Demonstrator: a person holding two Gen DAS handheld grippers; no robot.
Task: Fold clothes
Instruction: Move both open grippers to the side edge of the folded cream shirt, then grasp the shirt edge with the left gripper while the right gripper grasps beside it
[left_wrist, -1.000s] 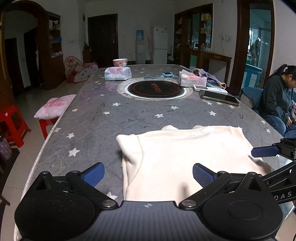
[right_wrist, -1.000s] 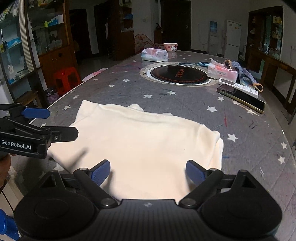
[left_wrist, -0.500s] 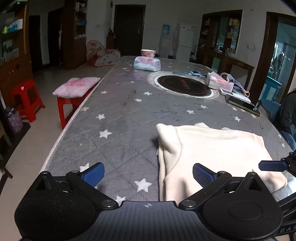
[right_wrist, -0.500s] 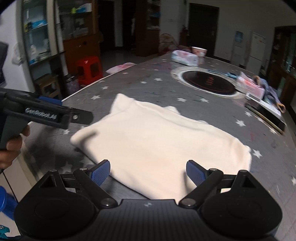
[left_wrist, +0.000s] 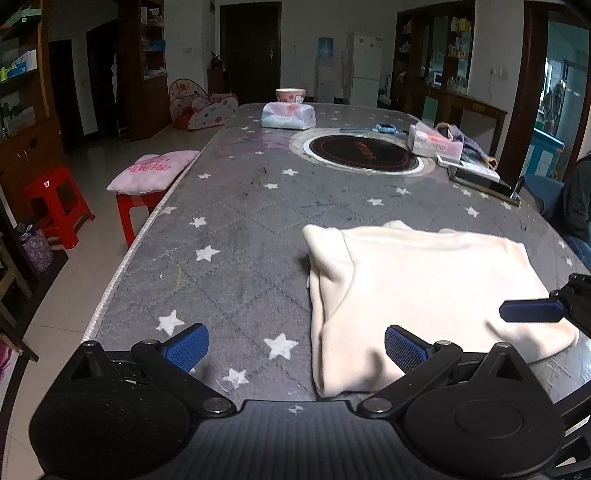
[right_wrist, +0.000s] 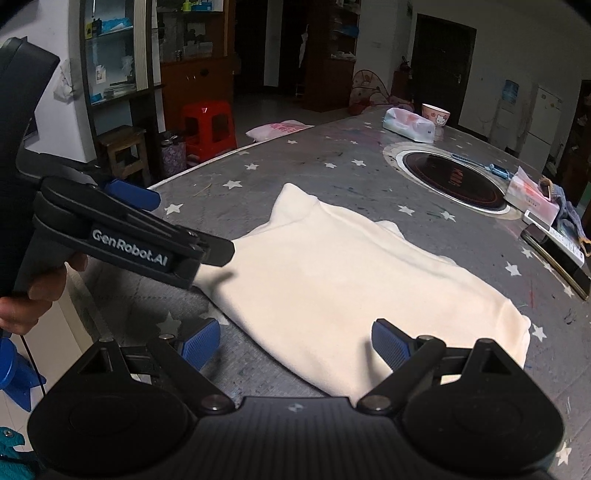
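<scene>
The bench (left_wrist: 236, 236), covered in a grey quilted cloth with white stars, fills most of both views. Near its front edge lies the cream garment (left_wrist: 417, 291), folded into a rough rectangle with doubled layers along its left side and a small collar-like bump at the far edge; it lies flat on the bench (right_wrist: 332, 173), the same garment (right_wrist: 351, 280) seen slantwise in the right wrist view.

The left hand-held gripper (left_wrist: 295, 345) is spread wide and empty, its right finger over the garment's near left corner and its left finger over bare cloth. The right hand-held gripper (right_wrist: 295, 341) is likewise wide apart and grasps nothing, hovering at the garment's near edge.

Farther along the bench sit a round black hob (left_wrist: 364, 153), a tissue pack (left_wrist: 288, 115), a pink bowl (left_wrist: 290, 95) and a dark tablet (left_wrist: 484, 182). Beside the bench stands a red stool (left_wrist: 135, 212) with a pink cushion (left_wrist: 153, 171).
</scene>
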